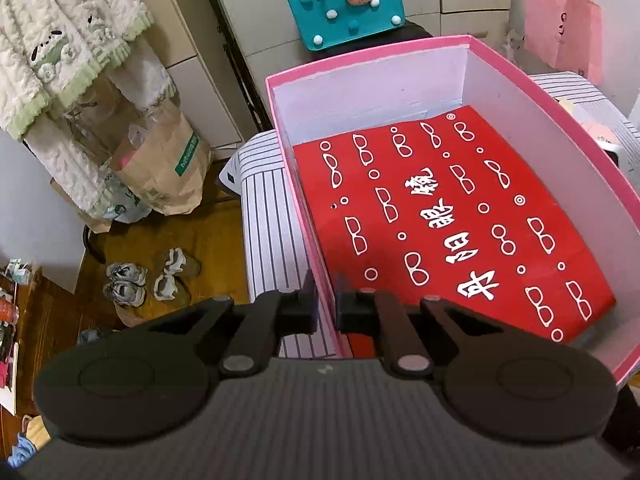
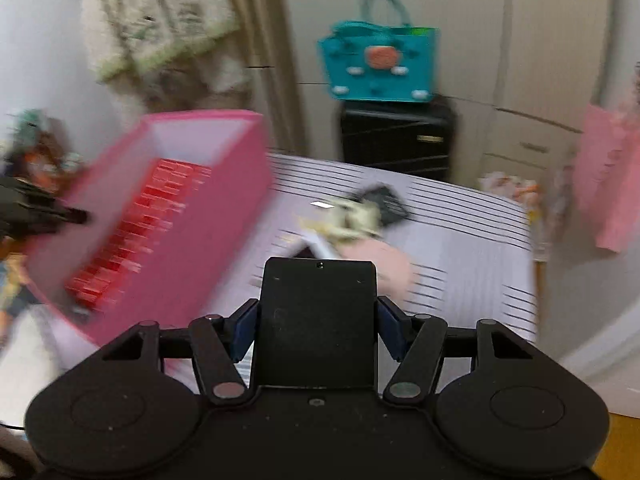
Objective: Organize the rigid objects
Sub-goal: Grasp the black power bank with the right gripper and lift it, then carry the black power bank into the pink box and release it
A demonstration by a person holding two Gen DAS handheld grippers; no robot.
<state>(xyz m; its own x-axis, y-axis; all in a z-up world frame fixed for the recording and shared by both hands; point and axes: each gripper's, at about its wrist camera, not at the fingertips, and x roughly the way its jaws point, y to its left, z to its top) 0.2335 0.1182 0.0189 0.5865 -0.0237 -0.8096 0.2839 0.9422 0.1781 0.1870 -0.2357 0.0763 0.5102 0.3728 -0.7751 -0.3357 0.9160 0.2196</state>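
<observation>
Left gripper (image 1: 327, 307): jaws nearly closed, pinching the near left wall of the pink box (image 1: 520, 80), one finger outside the wall and one inside.
Pink box: open-topped, white inside, tilted in the right wrist view, where it fills the 9 o'clock side (image 2: 224, 216); it sits over the striped surface (image 1: 264, 240).
Red sheet (image 1: 440, 216): lies flat on the box floor, printed with white glasses outlines and white characters; from the right wrist it is a blurred red patch (image 2: 136, 236).
Right gripper (image 2: 318, 330): jaws spread about halfway, closed against the two sides of a flat black rectangular object (image 2: 318, 320) that stands upright between them.
Striped surface: white with thin dark lines, running from 12 to 3 o'clock past the right gripper (image 2: 480, 240); whether it is a bed or a counter I cannot tell.
Items on the striped surface: a blurred heap at 12 o'clock, just beyond the black object, with something pale peach (image 2: 384, 268) and something dark (image 2: 384, 200); too smeared to name.
Teal bag (image 1: 344, 4): at 12 o'clock beyond the box, on a black case (image 2: 396, 140).
Pink bag (image 1: 564, 32): hanging at 1 o'clock.
Floor (image 1: 168, 240): wooden, at 9 o'clock, with shoes (image 1: 128, 280) and brown paper bags (image 1: 168, 168).
</observation>
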